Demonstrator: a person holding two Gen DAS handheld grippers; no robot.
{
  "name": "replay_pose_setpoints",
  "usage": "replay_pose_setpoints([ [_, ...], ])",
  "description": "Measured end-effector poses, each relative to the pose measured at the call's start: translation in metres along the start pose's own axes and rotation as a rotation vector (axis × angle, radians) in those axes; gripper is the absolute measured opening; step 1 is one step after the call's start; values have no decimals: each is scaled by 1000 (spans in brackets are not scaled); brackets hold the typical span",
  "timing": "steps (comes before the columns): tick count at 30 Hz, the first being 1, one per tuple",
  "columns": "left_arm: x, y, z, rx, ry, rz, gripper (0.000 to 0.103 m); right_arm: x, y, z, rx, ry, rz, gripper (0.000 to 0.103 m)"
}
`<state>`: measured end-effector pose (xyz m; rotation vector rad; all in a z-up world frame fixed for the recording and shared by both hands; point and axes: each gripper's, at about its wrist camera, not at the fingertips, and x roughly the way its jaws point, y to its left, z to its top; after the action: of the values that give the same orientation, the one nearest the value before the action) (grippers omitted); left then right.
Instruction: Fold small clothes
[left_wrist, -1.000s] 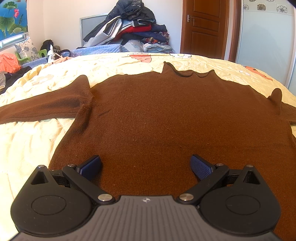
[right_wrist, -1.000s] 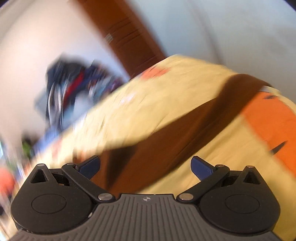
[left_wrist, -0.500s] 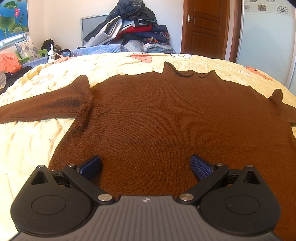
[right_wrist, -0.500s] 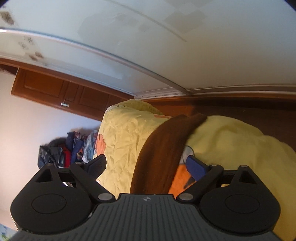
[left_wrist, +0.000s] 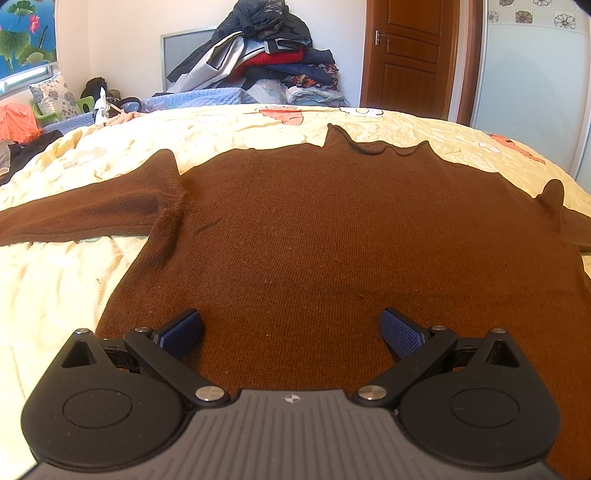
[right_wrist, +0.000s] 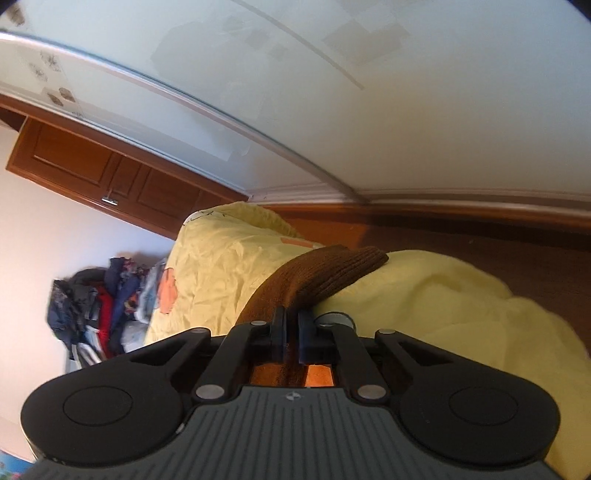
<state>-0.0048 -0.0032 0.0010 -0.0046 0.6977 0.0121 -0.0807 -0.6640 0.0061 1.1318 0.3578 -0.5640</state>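
The right claw (right_wrist: 291, 332) has just closed on the sleeve (right_wrist: 325, 273) of the sweater (left_wrist: 332, 240), spread flat on the bed (left_wrist: 55, 288). The left claw (left_wrist: 291, 332) hovers wide. The thin pinch could slip when lifted.

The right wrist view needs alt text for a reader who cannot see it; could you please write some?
The right hand-held gripper is shut on the sleeve of a brown sweater, near its cuff, on a yellow bedspread. Behind it are a white sliding wardrobe door and a pile of clothes.
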Motion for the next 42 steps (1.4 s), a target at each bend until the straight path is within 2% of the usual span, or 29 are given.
replay_pose_setpoints([
  [2, 1, 1, 0, -4, -1, -1, 103, -9, 21, -10, -64, -14, 34, 12],
  [5, 1, 1, 1, -11, -3, -6, 103, -34, 86, -52, -284, -36, 130, 12],
  [8, 1, 2, 1, -17, -5, -11, 103, -63, 162, -136, -556, 0, 305, 12],
  [10, 1, 2, 1, -17, -5, -12, 103, -76, 203, -214, -724, 90, 462, 13],
  [11, 1, 1, 1, -16, -5, -11, 103, -78, 216, -253, -798, 138, 508, 16],
  [12, 2, 2, 1, -15, -5, -11, 103, -76, 224, -289, -857, 194, 548, 42],
  [14, 2, 2, 2, -13, -4, -14, 103, -64, 223, -345, -915, 309, 551, 72],
  [16, 1, 3, 1, -14, -5, -22, 103, -53, 210, -373, -893, 398, 509, 62],
  [18, 0, 5, 1, -14, -4, -34, 103, -49, 189, -384, -855, 465, 485, 61],
  [21, -3, 11, 8, -45, 19, -82, 103, -56, 160, -390, -840, 478, 419, 62],
  [23, 1, 19, 23, -127, 42, -188, 103, -62, 145, -388, -848, 461, 382, 63],
  [25, 15, 25, 48, -229, 72, -284, 103, -64, 130, -390, -839, 439, 407, 62],
  [26, 25, 26, 59, -266, 92, -299, 103, -64, 125, -389, -830, 435, 414, 63],
  [29, 66, 29, 87, -372, 136, -278, 103, -65, 123, -394, -826, 424, 431, 71],
  [31, 84, 22, 100, -365, 136, -236, 95, -66, 122, -394, -850, 423, 446, 77],
  [32, 88, 15, 105, -332, 126, -216, 73, -67, 122, -394, -860, 425, 453, 80],
  [33, 93, 6, 111, -287, 134, -206, 37, -67, 121, -394, -864, 428, 458, 82],
  [35, 100, -11, 115, -184, 148, -135, 13, -66, 122, -393, -856, 436, 469, 84],
  [36, 100, -19, 117, -121, 129, -105, 6, -65, 121, -392, -846, 442, 476, 85],
  [37, 98, -20, 119, -98, 118, -103, 6, -64, 120, -390, -833, 447, 483, 85],
  [39, 88, -16, 128, -77, 78, -66, 6, -63, 118, -387, -808, 456, 493, 85],
  [42, 65, 11, 145, -87, -41, -1, 6, -63, 116, -386, -783, 463, 504, 86],
])
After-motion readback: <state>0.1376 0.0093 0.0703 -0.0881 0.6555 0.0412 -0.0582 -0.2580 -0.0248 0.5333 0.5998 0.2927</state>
